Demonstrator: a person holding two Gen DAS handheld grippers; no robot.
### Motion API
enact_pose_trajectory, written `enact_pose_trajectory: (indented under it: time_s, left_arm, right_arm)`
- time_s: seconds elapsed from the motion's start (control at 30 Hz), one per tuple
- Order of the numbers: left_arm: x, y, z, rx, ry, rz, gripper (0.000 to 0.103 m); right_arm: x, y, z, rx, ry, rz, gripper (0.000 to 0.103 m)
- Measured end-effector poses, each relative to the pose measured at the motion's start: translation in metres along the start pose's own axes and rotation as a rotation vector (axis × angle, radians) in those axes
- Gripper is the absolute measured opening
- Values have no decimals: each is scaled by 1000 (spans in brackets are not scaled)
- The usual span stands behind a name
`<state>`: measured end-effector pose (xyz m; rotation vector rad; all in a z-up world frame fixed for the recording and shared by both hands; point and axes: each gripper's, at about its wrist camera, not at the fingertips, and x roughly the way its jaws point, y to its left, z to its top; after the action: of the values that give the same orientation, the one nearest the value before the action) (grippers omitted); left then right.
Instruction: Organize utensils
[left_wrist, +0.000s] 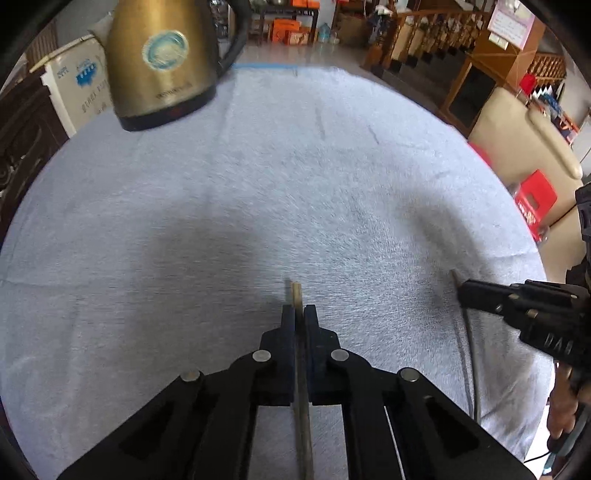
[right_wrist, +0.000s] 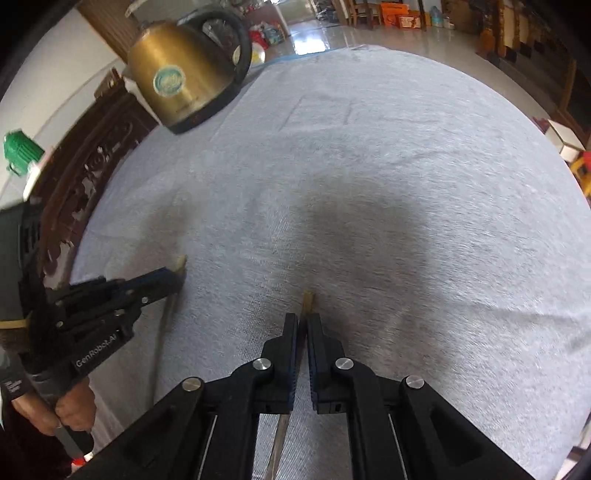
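One chopstick (left_wrist: 296, 291) is pinched between the fingers of the left gripper (left_wrist: 299, 314), its tip over the table (left_wrist: 258, 184) near the near edge. A second chopstick (right_wrist: 308, 300) is pinched by the right gripper (right_wrist: 303, 321) alongside. A brass kettle (left_wrist: 162, 62) stands at the far left corner.

Lived-in home or family shop front, large open room: counter (left_wrist: 258, 177) under pale grey cloth, brass-coloured electric kettle (left_wrist: 159, 62) on it, carved dark wooden furniture (right_wrist: 85, 184) beside it; glossy tiled floor (right_wrist: 332, 35), wooden stair balustrade (left_wrist: 436, 33), beige sofa (left_wrist: 524, 136), red plastic stool (left_wrist: 535, 199), orange cartons (left_wrist: 291, 31) and water jug (left_wrist: 324, 31) at far wall
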<state>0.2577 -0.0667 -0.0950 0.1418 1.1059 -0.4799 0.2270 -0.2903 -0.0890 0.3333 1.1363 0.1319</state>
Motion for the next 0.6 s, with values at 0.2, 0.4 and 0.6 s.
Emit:
enact_pose_trajectory:
  time_s: [0.2, 0.4, 0.6]
  left_arm:
    - [-60, 11, -14, -12, -137, 7, 4]
    - [-143, 7, -45, -6, -318, 45, 4]
    - [-214, -4, -88, -10, -470, 71, 4]
  right_arm:
    - [-55, 1, -16, 6, -173, 37, 6]
    - [-116, 6, -49, -7, -368, 41, 5]
    - [-174, 8, -99, 27, -534, 15, 5]
